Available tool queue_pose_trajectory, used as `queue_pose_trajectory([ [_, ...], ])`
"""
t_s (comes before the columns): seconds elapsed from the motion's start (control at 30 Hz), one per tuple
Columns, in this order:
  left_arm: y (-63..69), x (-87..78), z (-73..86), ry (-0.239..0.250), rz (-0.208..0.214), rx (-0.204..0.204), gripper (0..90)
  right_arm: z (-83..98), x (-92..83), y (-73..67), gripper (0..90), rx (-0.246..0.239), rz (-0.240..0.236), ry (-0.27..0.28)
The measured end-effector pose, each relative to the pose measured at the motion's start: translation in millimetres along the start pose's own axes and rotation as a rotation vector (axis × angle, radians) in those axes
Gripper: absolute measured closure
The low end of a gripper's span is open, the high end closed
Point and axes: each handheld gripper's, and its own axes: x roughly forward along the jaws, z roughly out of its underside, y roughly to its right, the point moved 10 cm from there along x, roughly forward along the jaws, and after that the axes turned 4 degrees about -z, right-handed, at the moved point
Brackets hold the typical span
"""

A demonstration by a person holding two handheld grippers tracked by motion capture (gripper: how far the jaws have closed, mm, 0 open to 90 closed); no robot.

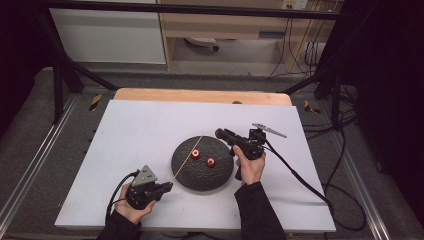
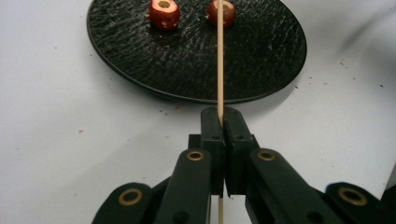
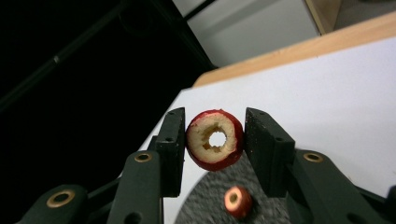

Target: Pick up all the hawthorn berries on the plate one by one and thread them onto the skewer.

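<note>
Inspection finds the left claw (image 2: 223, 122) clamped on a thin wooden skewer (image 2: 220, 56) slanting over the round black textured plate (image 1: 186, 172) at worktop centre, two red cored fruit rings (image 1: 196, 154) upon it, the right claw (image 3: 215, 142) at three o'clock gripping a third red cored ring (image 3: 215, 139).

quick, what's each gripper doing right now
left gripper: closed on the wooden skewer
right gripper: fingers closed on a cored red fruit piece
</note>
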Motion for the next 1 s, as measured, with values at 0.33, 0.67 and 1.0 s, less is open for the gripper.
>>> queue_pose_trajectory([
  [0.33,13.7,6.9,-3.1,0.02,0.016,-0.035,88.6,-11.8,6.6,-5.1,59.9,0.008,-0.041,0.171],
  [0.67,23.0,12.7,-6.5,0.022,0.03,-0.051,88.6,-10.6,11.6,-7.6,59.9,-0.014,-0.069,0.266],
  [1.0,25.3,13.7,-8.0,0.028,0.035,-0.066,88.6,-8.3,12.3,-11.8,60.0,-0.048,-0.095,0.313],
])
